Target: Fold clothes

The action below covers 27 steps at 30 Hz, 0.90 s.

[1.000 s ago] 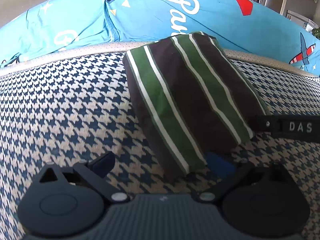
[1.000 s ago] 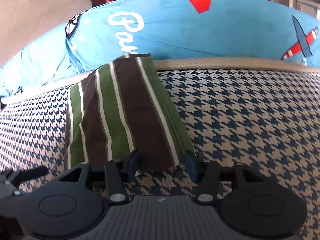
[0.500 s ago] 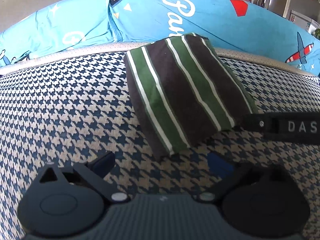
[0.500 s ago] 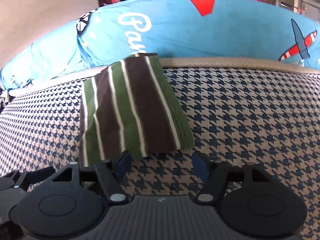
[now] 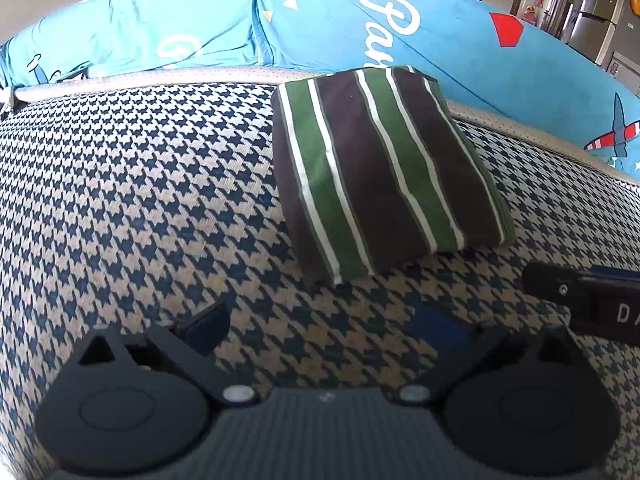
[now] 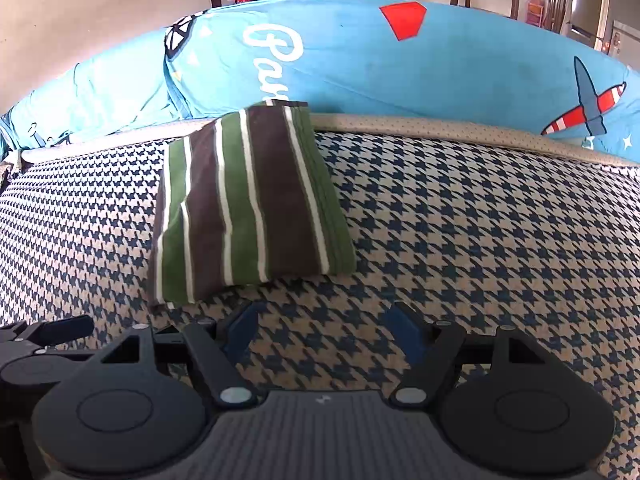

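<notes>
A folded garment (image 5: 384,176) with green, brown and white stripes lies flat on the houndstooth cushion (image 5: 120,208), its far edge against the blue bedding. In the right wrist view the same folded garment (image 6: 248,204) sits left of centre on the houndstooth cushion (image 6: 480,232). My left gripper (image 5: 324,328) hovers open just short of the garment's near edge, nothing between its fingers. My right gripper (image 6: 324,328) is open too, a little back from the garment's near right corner. The right gripper's body (image 5: 588,300) shows at the right edge of the left wrist view.
A rolled blue quilt (image 5: 360,28) with white lettering and plane prints runs along the back of the cushion, also across the right wrist view as a blue quilt (image 6: 400,60). A beige piped edge (image 6: 460,132) borders the cushion. Chairs and a fridge stand far behind.
Both grippers have backed away from the garment toward me. The right gripper, which straddled the near edge, has let it lie; the garment now rests flat and untouched.
</notes>
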{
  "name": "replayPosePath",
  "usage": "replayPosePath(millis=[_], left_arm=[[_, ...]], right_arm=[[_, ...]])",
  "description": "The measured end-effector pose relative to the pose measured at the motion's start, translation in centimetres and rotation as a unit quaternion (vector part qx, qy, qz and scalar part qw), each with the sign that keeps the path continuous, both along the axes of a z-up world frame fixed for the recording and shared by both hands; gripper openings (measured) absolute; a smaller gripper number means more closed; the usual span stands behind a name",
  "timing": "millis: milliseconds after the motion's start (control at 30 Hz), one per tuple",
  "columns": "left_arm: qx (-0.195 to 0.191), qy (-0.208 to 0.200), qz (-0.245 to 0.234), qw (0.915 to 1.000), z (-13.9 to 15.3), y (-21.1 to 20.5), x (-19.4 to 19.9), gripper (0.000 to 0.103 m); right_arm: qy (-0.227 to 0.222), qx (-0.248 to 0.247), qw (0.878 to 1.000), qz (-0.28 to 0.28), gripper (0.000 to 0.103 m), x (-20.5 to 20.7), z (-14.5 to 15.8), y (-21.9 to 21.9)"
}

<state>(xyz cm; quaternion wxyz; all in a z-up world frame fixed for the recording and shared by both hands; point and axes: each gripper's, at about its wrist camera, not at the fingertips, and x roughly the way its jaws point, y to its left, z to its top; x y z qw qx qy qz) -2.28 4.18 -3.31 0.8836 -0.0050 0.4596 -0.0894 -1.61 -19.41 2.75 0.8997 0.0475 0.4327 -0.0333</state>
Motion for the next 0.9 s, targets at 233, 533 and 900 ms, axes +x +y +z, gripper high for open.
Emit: replayPosePath(millis=[233, 533, 900], left_arm=[[0.005, -0.006, 0.007, 0.9999, 0.6, 0.0, -1.5, 0.103], [0.014, -0.013, 0.013, 0.9997, 1.6, 0.3, -2.6, 0.103], [0.026, -0.002, 0.029, 0.9992, 0.5, 0.3, -2.7, 0.103]], right_arm=[[0.006, 0.002, 1.000, 0.013, 0.073, -0.8, 0.1, -0.6], [0.004, 0.008, 1.000, 0.015, 0.074, -1.5, 0.1, -0.3], [0.011, 0.005, 0.999, 0.037, 0.074, -1.0, -0.4, 0.3]])
